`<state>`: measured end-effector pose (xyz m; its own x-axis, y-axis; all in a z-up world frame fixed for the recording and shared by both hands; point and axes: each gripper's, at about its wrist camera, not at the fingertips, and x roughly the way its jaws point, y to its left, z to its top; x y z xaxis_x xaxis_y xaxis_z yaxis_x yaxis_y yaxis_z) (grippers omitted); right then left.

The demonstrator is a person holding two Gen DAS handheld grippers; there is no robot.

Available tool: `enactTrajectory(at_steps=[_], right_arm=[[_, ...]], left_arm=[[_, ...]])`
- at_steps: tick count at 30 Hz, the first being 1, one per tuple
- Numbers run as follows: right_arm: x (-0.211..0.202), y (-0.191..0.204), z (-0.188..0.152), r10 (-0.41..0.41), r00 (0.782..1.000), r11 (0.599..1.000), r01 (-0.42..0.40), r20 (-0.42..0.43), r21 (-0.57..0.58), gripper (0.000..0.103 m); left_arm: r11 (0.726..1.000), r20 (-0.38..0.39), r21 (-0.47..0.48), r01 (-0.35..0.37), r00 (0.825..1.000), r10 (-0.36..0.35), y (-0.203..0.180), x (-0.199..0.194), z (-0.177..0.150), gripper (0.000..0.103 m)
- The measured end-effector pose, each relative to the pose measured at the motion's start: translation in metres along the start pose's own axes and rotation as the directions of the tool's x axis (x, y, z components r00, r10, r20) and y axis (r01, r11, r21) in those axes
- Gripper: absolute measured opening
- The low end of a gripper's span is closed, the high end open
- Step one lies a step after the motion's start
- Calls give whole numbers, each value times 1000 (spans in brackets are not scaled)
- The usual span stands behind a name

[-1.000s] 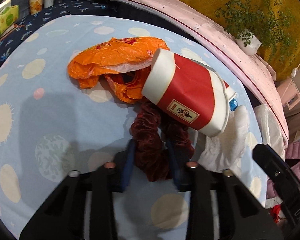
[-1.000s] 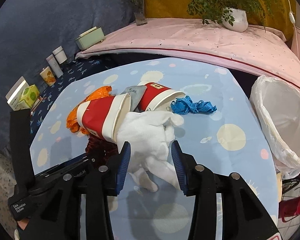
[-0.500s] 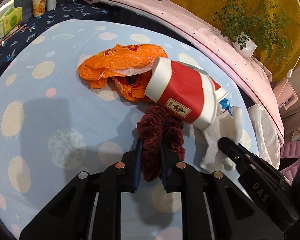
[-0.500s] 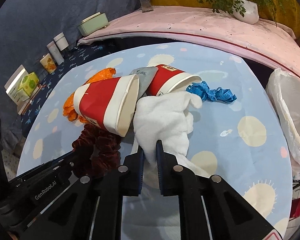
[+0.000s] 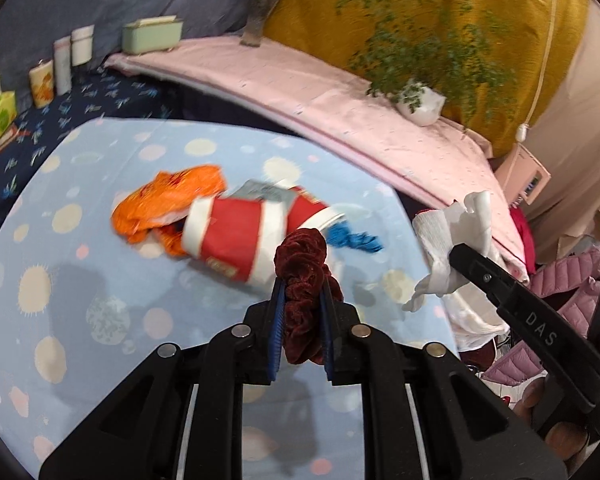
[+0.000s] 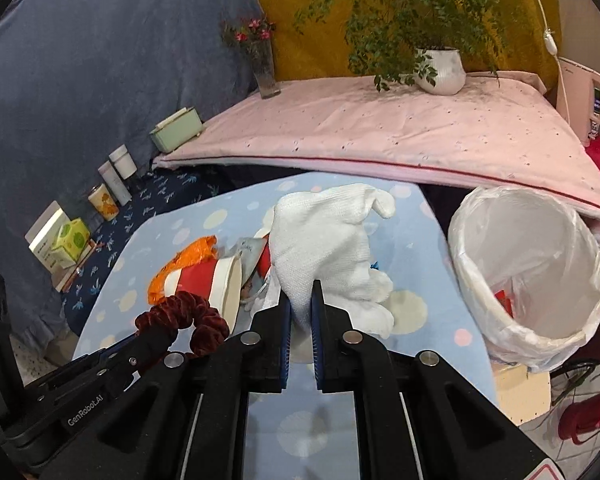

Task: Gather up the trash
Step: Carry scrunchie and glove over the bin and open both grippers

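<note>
In the right wrist view, small boxes and jars [image 6: 100,196] stand in a row at the left edge on a dark blue patterned cloth before a grey-blue curtain. At the lower left the left hand-held gripper [image 6: 172,330] pinches a dark red scrunchie [image 6: 184,316] above the desk [image 6: 204,224], which has a light blue spotted cover. In the centre the right hand-held gripper [image 6: 300,300] is pressed on a white glove [image 6: 328,240], its jaws having just been closing; behind it lie a red paper cup [image 6: 204,280] and an orange wrapper [image 6: 188,256], and at the right stands a white-lined trash bin [image 6: 528,280] below a pink-covered shelf [image 6: 400,128] with a potted plant [image 6: 440,68].

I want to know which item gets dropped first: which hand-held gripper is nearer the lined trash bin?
The right. The right hand-held gripper, shut on the white glove, is beside the trash bin; the left hand-held gripper, holding the maroon scrunchie, is farther away on its other side.
</note>
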<state>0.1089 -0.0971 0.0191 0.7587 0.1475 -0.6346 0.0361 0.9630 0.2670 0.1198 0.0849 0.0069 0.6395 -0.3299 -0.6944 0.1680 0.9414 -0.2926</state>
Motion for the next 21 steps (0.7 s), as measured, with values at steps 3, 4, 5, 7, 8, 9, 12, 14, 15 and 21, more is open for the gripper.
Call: enactTrajectory(at_steps=[3,4,5,7,8,9,12,14,15,21], right_arm=[[-20,-15,12,-19,999,1000,19,46,7,9],[-26,-19,16,-26,998,1000,25,57,9,9],[-32,-25,19,-32,997,999,32,69,11,9],[-44,-37,26,-47,995,999,45,93,18,9],[-49,-42,29,-53,993,998,51,101,21,9],[-54,-48,32,-62,992,998,59,112,25,9],[-66,-68,40,-91,986,996,87,136,38,9],[-73,-82,43,-114,983,993,108,146,46,9],[-76,-89,44,-126,981,991,119,150,52,9],[-84,-129,45,-187,971,980,175,149,91,9]], left_arm=[[999,23,44,26,999,-27,-26,-6,8,15],[998,31,62,33,999,-35,-36,-8,11,15],[996,36,78,41,998,-44,-46,-9,13,15],[992,43,106,63,997,-67,-65,-10,18,15],[990,44,118,72,996,-78,-73,-10,19,15],[988,45,131,84,995,-91,-82,-10,21,15],[978,43,169,125,990,-135,-108,-7,26,15],[969,41,189,159,985,-169,-126,-5,30,15],[965,43,198,174,982,-185,-134,-5,32,15],[934,16,241,264,961,-276,-179,9,41,15]])
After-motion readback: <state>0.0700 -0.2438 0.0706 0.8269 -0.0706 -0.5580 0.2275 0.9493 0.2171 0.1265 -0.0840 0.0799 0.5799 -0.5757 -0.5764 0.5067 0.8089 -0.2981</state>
